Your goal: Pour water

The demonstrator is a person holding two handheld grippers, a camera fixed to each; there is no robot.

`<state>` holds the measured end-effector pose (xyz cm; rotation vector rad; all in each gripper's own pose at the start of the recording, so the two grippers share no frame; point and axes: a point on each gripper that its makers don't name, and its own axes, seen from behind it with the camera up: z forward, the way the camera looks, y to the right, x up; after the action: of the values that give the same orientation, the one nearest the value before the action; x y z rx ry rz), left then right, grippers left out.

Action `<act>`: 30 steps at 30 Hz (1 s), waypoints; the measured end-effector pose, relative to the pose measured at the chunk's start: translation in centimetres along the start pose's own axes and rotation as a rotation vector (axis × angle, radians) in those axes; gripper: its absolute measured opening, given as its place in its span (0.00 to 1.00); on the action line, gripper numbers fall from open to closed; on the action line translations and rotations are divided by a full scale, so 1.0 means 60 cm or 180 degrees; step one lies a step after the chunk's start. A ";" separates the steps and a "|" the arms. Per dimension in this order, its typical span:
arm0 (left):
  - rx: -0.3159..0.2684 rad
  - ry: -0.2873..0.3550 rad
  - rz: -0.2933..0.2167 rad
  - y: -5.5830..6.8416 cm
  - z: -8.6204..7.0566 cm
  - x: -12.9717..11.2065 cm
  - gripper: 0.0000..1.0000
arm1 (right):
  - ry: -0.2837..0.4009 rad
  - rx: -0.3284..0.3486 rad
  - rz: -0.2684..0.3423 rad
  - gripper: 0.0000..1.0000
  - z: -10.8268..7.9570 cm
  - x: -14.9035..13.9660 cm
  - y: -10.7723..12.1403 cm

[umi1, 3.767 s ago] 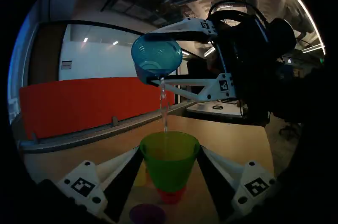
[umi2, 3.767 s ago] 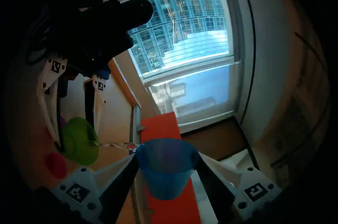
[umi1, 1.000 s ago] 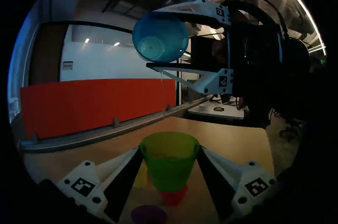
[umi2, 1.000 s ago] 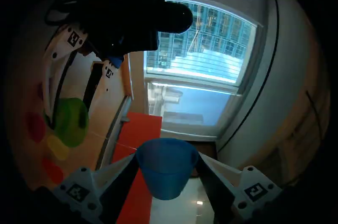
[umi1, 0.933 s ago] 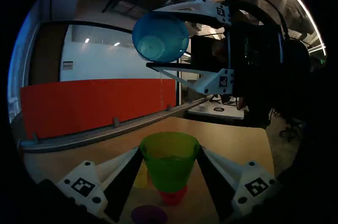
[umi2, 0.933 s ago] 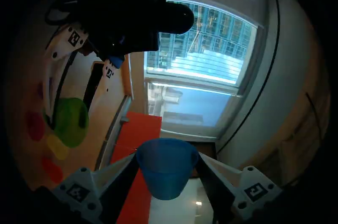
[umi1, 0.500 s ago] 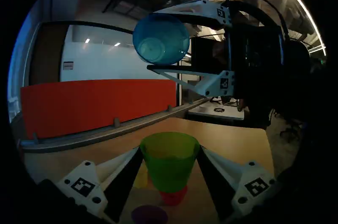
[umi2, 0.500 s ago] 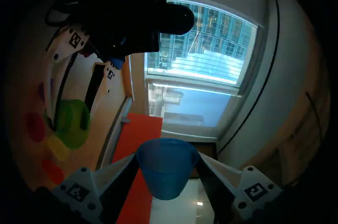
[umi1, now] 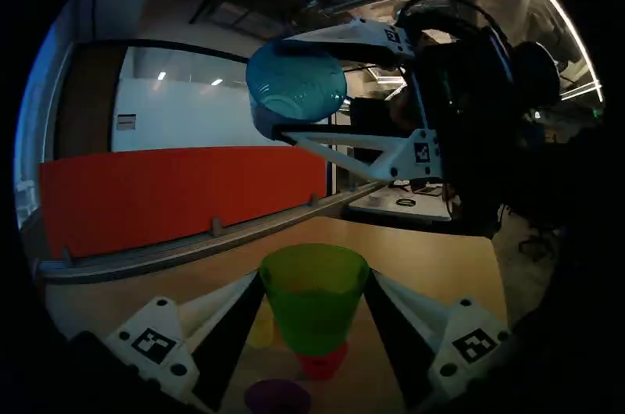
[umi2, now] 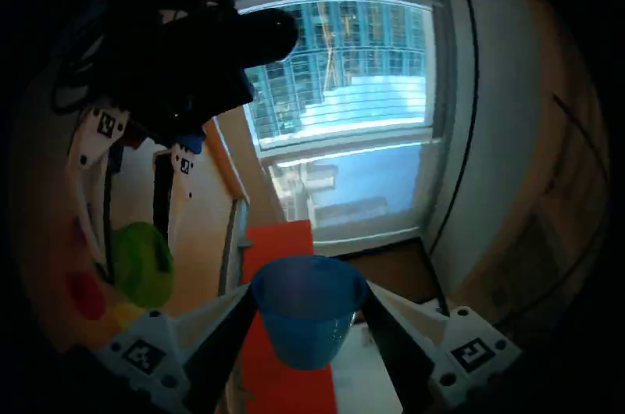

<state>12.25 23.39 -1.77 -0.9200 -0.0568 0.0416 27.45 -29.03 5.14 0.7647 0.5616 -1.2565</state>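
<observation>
The left gripper [umi1: 312, 281] squeezes the green cup [umi1: 314, 305] between both its fingers and holds it straight up above the table [umi1: 437, 258]. Each finger has a black and white square sticker [umi1: 152, 344] on it. It is a pattern, not words. Under the green cup, a red cup [umi1: 322, 363], a yellow cup [umi1: 262, 330] and a purple cup [umi1: 273, 397] sit on the table.

The right gripper [umi2: 308, 293] grips the blue cup [umi2: 307, 324] the same way, one finger on each side. In the left gripper view, the blue cup hangs high above the green cup and is well apart from it. Behind it is a long orange-red wall panel [umi1: 180, 187]. A small sign [umi1: 123, 122] above the panel is too tiny to read.

Half a second ago the blue cup's open mouth faced more this way. Now it is turned, and more of its side shows. The thin line of water seen a second ago is gone. The big window [umi2: 344, 101] in the right gripper view now stands straighter than before.
</observation>
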 end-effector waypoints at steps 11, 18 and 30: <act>0.0033 0.0000 0.0005 -0.007 -0.003 0.002 0.87 | -0.0049 0.0099 0.1424 0.91 -0.017 -0.005 -0.031; 0.0039 0.0006 0.0010 -0.008 -0.001 0.006 0.87 | -0.0032 0.0247 0.2548 0.91 -0.027 0.020 -0.049; 0.0052 0.0007 0.0028 -0.010 -0.002 0.010 0.87 | 0.0105 0.0488 0.3890 0.91 -0.035 0.039 -0.055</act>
<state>12.84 22.96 -1.35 -0.9041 -0.0503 0.0490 24.85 -29.28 1.44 1.0141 -0.0431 -0.1457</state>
